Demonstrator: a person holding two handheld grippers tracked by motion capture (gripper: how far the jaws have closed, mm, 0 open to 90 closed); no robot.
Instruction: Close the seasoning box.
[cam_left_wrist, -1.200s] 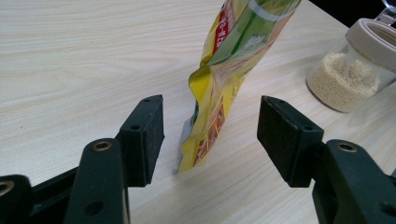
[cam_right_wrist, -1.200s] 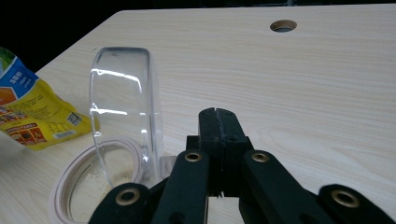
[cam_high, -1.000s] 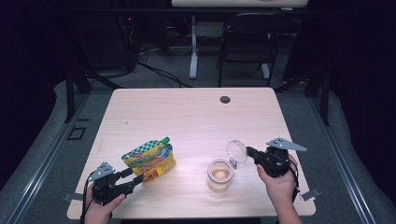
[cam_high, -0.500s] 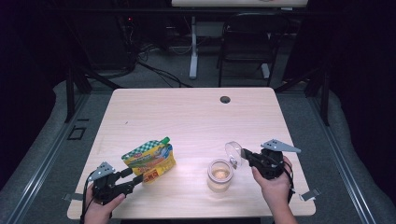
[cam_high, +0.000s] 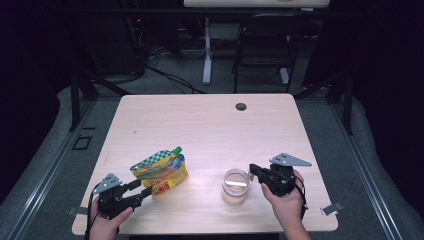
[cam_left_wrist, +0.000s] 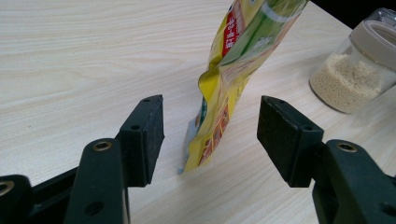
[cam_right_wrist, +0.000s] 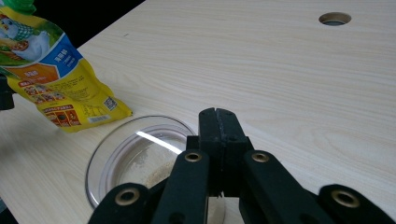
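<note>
A yellow and green pouch (cam_high: 159, 170) with a green spout stands upright near the table's front left. My left gripper (cam_high: 142, 191) is open just in front of it. In the left gripper view the pouch's lower edge (cam_left_wrist: 210, 135) stands between the two jaws, touching neither. A clear jar of pale grains (cam_high: 235, 187) stands at the front middle, also seen at right as the jar (cam_left_wrist: 355, 70). Its clear round lid (cam_right_wrist: 140, 154) lies flat on the mouth. My right gripper (cam_high: 253, 171) is shut at the lid's right rim, jaws pressed together (cam_right_wrist: 217, 116).
The pale wooden table (cam_high: 210, 130) has a round cable hole (cam_high: 241, 106) near its far edge. A chair (cam_high: 265, 45) and a desk leg stand beyond the table on the dark floor. The jar and pouch stand about a hand's width apart.
The lid, held tilted up beside the jar a second ago, has come down flat onto the jar as my right gripper moved left and lower. The left gripper and pouch stayed put.
</note>
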